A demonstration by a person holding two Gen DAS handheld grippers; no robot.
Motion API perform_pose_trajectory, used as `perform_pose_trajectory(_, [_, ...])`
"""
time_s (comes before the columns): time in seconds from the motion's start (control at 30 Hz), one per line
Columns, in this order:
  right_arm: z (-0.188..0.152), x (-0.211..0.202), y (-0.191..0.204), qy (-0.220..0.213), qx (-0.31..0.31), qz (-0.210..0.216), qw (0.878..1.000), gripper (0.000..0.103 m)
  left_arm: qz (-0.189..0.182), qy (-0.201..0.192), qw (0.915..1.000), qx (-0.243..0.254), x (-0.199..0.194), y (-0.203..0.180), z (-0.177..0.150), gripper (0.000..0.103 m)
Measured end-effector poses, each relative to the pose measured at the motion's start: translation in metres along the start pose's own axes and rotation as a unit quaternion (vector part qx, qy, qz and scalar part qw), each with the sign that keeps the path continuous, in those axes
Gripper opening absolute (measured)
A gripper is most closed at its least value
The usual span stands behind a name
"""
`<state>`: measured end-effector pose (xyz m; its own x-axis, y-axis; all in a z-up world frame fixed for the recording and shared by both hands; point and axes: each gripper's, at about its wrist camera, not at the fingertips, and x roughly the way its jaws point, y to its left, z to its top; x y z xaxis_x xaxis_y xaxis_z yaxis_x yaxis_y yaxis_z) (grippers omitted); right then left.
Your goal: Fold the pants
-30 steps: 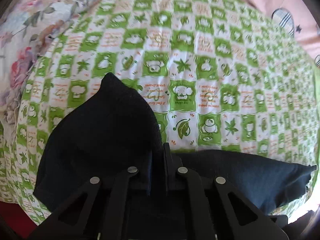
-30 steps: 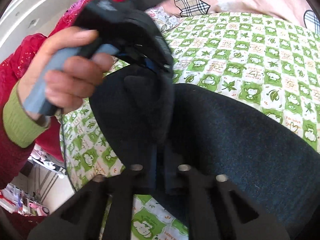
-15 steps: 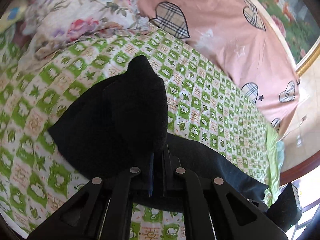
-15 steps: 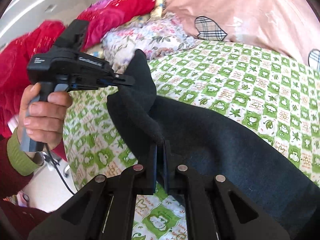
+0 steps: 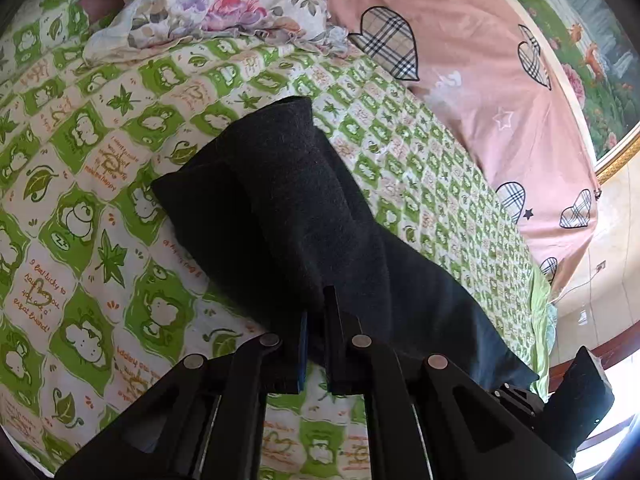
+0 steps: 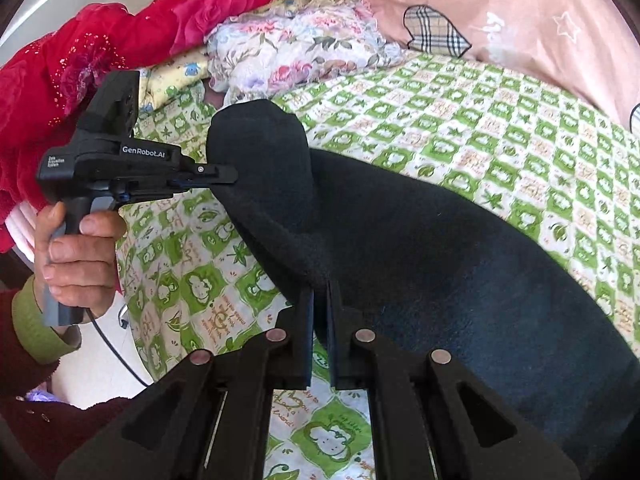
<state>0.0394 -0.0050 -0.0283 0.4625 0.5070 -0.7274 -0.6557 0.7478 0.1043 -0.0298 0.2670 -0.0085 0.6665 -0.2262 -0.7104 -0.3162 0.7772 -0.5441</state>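
Dark navy pants (image 5: 304, 216) lie across the green checked bed sheet (image 5: 100, 184). My left gripper (image 5: 316, 312) is shut on one edge of the pants, lifting it off the sheet. My right gripper (image 6: 320, 296) is shut on the same lifted end of the pants (image 6: 400, 240). In the right wrist view the left gripper (image 6: 230, 174) shows from the side, its fingers pinching the raised cloth. The right gripper's body (image 5: 560, 400) shows at the lower right of the left wrist view. The rest of the pants stretches away flat on the bed.
A floral pillow (image 5: 224, 4) and a pink heart-print quilt (image 5: 472, 80) lie at the head of the bed. A red blanket (image 6: 100, 40) is piled at the left in the right wrist view. The bed edge and floor are at lower left (image 6: 100, 368).
Both grippers have drawn apart with the pants' end held between them, stretching it. The left gripper moved away from the right camera and both views tilted up toward the pillows.
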Motion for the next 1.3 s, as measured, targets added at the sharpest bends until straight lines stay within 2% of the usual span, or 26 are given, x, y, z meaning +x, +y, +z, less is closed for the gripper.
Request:
perform_pose_trajectory(0.17, [-0.001,0.006,-0.004,0.006,0.022,0.013,1.000,0.012,0.011,0.005,0.9999,0.005,0.007,0.007,-0.002,0.006])
perform_pose_trajectory(0.3, [-0.001,0.005,-0.005,0.007,0.034,0.018,0.999,0.016,0.034,0.002,0.9992,0.019,0.002,0.006,-0.006,0.017])
perform_pose_trajectory(0.37, [0.000,0.002,-0.006,0.004,0.038,0.023,0.999,0.030,0.046,-0.002,0.9987,0.021,-0.003,0.006,-0.007,0.019])
perform_pose_trajectory(0.43, [0.001,-0.003,-0.005,-0.005,0.043,0.020,0.999,0.044,0.055,-0.008,0.9983,0.018,-0.010,0.008,-0.007,0.031])
perform_pose_trajectory(0.47, [0.001,-0.006,-0.005,-0.011,0.046,0.019,0.999,0.046,0.059,-0.011,0.9981,0.015,-0.014,0.011,-0.007,0.034])
perform_pose_trajectory(0.53, [0.002,-0.011,-0.007,-0.018,0.055,0.024,0.998,0.046,0.064,-0.013,0.9978,0.010,-0.019,0.015,-0.006,0.044])
perform_pose_trajectory(0.6, [0.004,-0.016,-0.011,-0.027,0.068,0.031,0.997,0.046,0.069,-0.011,0.9975,0.003,-0.023,0.020,-0.005,0.046])
perform_pose_trajectory(0.77, [0.012,-0.023,-0.025,-0.043,0.096,0.034,0.994,0.046,0.088,-0.001,0.9959,-0.020,-0.024,0.035,0.000,0.063])
perform_pose_trajectory(0.9, [0.025,-0.025,-0.039,-0.052,0.112,0.020,0.992,0.046,0.085,0.007,0.9959,-0.030,-0.019,0.039,0.007,0.063])
perform_pose_trajectory(1.07, [0.051,-0.019,-0.072,-0.061,0.142,0.016,0.988,0.046,0.110,0.006,0.9938,-0.011,-0.013,0.034,0.016,0.063])
perform_pose_trajectory(1.2, [0.073,0.000,-0.096,-0.041,0.152,0.010,0.987,0.046,0.118,0.008,0.9929,-0.007,-0.006,0.035,0.020,0.063])
perform_pose_trajectory(1.3, [0.085,0.024,-0.111,-0.008,0.147,0.001,0.989,0.046,0.121,0.010,0.9925,-0.005,0.000,0.036,0.022,0.063])
